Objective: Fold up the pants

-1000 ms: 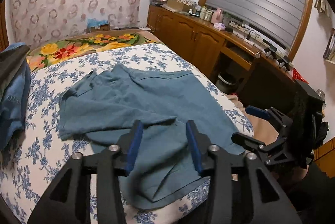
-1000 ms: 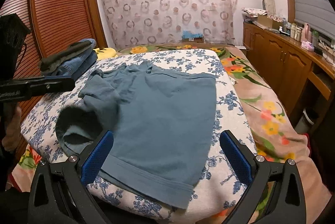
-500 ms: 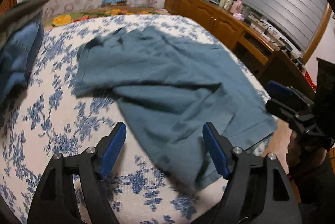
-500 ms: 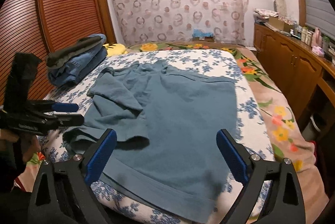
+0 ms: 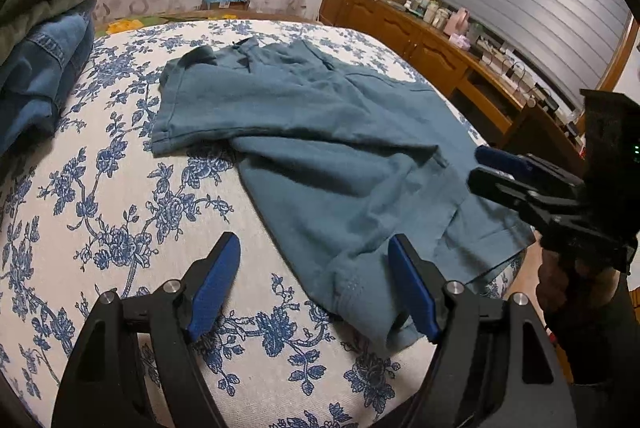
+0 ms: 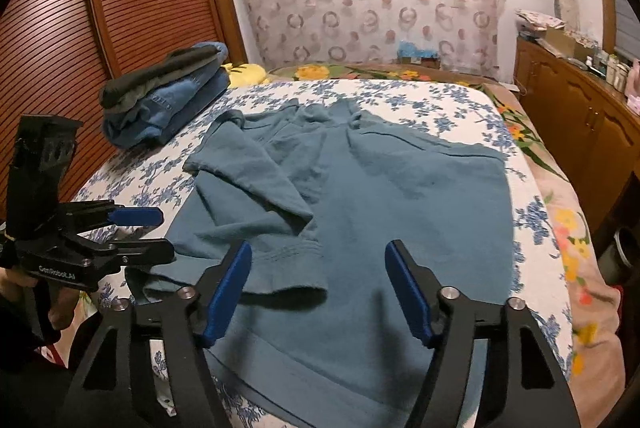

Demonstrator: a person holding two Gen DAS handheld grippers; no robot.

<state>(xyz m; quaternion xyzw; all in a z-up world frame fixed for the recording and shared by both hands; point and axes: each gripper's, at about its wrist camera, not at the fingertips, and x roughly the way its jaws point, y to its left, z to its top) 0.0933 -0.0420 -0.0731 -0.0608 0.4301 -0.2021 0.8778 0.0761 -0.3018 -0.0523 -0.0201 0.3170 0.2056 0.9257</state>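
Teal pants [image 5: 320, 148] lie spread on the floral bedspread [image 5: 100, 208], one leg folded across the other. My left gripper [image 5: 314, 288] is open low over the bed's near edge. A hem corner lies just inside its right pad, and nothing is pinched. My right gripper [image 6: 318, 292] hovers over the near part of the pants [image 6: 400, 188]. Its jaws are closing, with the folded leg's hem lying below and between the pads, not pressed. Each gripper shows in the other view: the right gripper [image 5: 484, 170] at the right, the left gripper [image 6: 152, 232] at the left.
A stack of folded jeans and a dark garment [image 6: 168, 92] sits at the bed's far left. A wooden cabinet [image 5: 420, 40] with clutter on top runs along the right wall. A slatted wardrobe door [image 6: 60, 28] stands to the left. A person's hand holds each handle.
The left gripper let go of the pant leg, opened wide and sank toward the bed. The leg now lies folded over. The right gripper's jaws have narrowed and it shifted slightly over the pants.
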